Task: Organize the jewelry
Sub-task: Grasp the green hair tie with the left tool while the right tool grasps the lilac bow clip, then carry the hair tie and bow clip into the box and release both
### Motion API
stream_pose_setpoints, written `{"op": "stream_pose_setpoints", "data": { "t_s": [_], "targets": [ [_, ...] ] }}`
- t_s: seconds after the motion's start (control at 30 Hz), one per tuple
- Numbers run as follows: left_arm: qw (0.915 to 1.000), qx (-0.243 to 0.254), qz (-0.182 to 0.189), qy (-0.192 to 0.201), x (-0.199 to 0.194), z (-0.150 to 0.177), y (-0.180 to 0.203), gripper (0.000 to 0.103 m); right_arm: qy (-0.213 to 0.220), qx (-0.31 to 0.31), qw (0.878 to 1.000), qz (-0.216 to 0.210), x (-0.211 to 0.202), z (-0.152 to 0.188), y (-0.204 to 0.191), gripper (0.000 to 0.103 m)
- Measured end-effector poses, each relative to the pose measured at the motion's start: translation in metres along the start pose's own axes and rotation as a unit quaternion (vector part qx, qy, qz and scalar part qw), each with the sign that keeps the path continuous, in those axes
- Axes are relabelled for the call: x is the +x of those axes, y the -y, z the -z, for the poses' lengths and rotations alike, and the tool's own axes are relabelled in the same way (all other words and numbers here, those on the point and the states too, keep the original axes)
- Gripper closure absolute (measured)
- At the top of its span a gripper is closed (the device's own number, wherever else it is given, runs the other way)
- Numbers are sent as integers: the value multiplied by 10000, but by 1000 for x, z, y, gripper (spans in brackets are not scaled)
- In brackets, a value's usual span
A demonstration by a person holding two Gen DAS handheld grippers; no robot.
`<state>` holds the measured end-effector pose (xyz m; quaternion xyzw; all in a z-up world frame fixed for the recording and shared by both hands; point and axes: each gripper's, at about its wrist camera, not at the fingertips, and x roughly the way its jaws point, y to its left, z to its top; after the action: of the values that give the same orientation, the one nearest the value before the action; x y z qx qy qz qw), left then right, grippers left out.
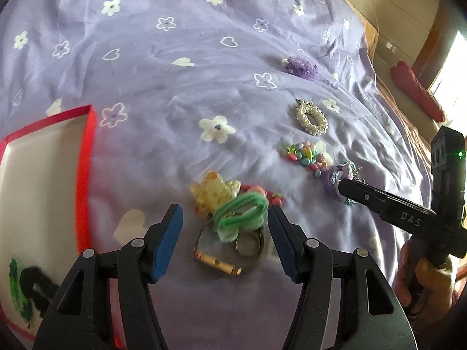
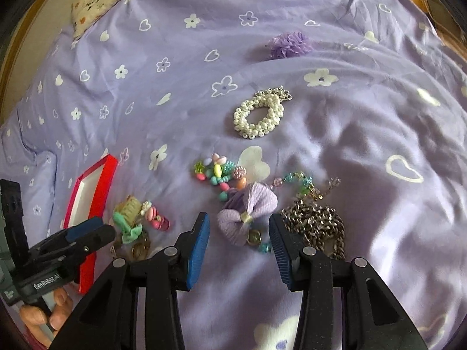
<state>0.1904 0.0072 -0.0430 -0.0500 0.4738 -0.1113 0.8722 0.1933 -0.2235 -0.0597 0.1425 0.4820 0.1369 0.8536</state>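
The left gripper [image 1: 224, 227] hangs with its jaws apart around a green hair tie [image 1: 240, 213] lying on a watch [image 1: 230, 250], with a yellow clip [image 1: 213, 194] just beyond. The red box [image 1: 84, 175] sits at the bedspread's [image 1: 175, 87] left side. The right gripper [image 2: 239, 236], jaws apart, flanks a lilac bow [image 2: 248, 215], beside a silver chain [image 2: 315, 224]. Farther out lie coloured beads [image 2: 221, 172], a pearl bracelet [image 2: 259, 116] and a purple flower [image 2: 289, 45].

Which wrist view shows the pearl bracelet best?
The right wrist view: the pearl bracelet lies near the frame's middle, beads and silver clasp sharp, nothing covering it. In the left wrist view the same bracelet sits off to the right, smaller and more distorted, though still unobstructed.
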Motion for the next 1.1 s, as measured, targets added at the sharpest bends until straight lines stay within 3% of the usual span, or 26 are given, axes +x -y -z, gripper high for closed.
{"op": "stream_pose_setpoints", "data": {
  "t_s": [0.1, 0.13, 0.17, 0.27, 0.73, 1.1],
  "targets": [
    [9998, 56, 116, -120, 11, -2, 3, 64, -7, 29, 10000, -21, 5, -2, 1, 63],
    [9998, 70, 148, -145, 13, -2, 4, 74, 2, 28, 10000, -33, 6, -2, 1, 67],
    [9997, 89, 163, -154, 14, -2, 5, 82, 11, 12, 10000, -31, 6, -2, 1, 84],
    [9996, 106, 229, -133, 13, 1, 6, 96, 69, -14, 10000, -45, 5, -1, 2, 88],
    [9991, -235, 219, 284, -37, 19, -15, 96, 253, -441, 9975, -495, -18, 9, -42, 91],
    [9947, -880, -81, 519, -74, 43, -69, 96, 69, -855, 9919, -933, -14, 25, -99, 91]
  ]
}}
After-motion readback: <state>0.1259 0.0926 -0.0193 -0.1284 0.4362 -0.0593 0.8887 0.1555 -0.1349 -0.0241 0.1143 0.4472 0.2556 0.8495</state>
